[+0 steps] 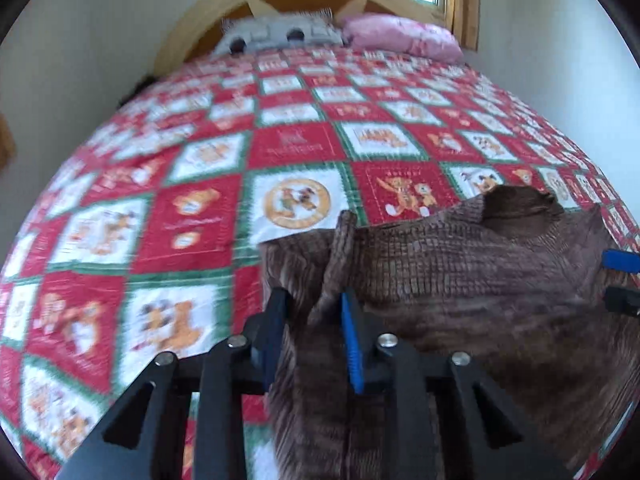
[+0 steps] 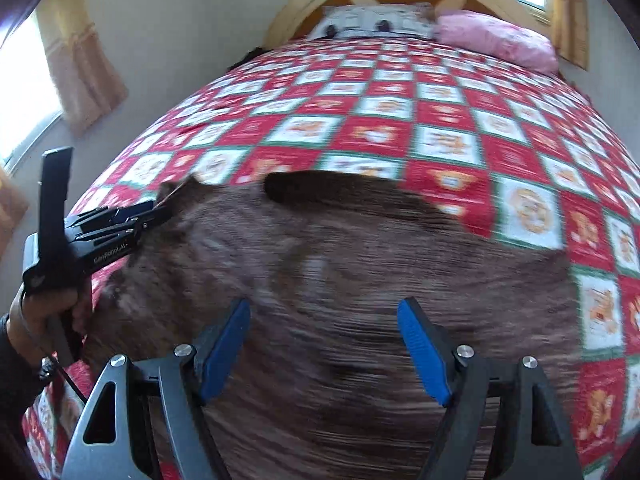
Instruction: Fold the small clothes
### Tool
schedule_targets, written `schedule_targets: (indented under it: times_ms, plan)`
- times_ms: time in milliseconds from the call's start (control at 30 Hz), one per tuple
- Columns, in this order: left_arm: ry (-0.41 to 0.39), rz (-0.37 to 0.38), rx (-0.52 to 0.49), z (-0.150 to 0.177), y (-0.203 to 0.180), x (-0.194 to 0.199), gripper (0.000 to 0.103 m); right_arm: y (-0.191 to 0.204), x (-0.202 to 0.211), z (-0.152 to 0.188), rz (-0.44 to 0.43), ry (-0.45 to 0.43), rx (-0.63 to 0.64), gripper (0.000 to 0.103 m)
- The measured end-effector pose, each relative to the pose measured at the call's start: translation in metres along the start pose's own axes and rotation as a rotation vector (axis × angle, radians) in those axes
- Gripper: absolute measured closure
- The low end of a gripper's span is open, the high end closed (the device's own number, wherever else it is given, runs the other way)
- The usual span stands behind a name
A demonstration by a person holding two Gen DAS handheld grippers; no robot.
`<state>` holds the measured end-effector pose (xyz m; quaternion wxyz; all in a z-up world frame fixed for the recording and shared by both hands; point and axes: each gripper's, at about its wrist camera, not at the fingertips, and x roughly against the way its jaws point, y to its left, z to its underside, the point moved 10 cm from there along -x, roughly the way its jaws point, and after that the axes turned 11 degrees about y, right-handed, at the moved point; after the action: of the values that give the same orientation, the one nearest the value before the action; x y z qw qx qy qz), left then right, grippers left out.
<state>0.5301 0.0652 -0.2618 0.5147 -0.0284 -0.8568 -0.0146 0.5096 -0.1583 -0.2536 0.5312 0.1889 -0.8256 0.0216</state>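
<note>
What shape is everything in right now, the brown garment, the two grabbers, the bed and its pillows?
Brown garment: spread on the quilt, unfolded, one edge pinched up into a ridge.
Left gripper: jaws shut on that edge.
Right gripper: jaws open above the garment, holding nothing.
Quilt: laid flat over the bed.
Pink pillow: lying by the headboard.
Grey pillow: lying beside it.

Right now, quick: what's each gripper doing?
Left gripper: shut on a fold of the brown garment.
Right gripper: open, holding nothing, over the garment.
</note>
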Motion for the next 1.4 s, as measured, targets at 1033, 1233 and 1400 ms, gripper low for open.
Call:
schedule_targets:
  times_ms: [1033,1233,1400]
  plan:
    - [-0.110,-0.084,0.088,0.061,0.013,0.047,0.041,-0.017,-0.029,-0.005,0.145,0.120,0.163,0.044]
    - [-0.058,-0.049,0.149,0.073,0.021,0.037,0.035,-0.065,-0.050,-0.054,0.312,0.085,-0.032,0.036]
    - [-0.018,0.036,0.224,0.094,0.030,0.041,0.035,-0.055,-0.027,-0.035,0.273,0.063,-0.008,0.036]
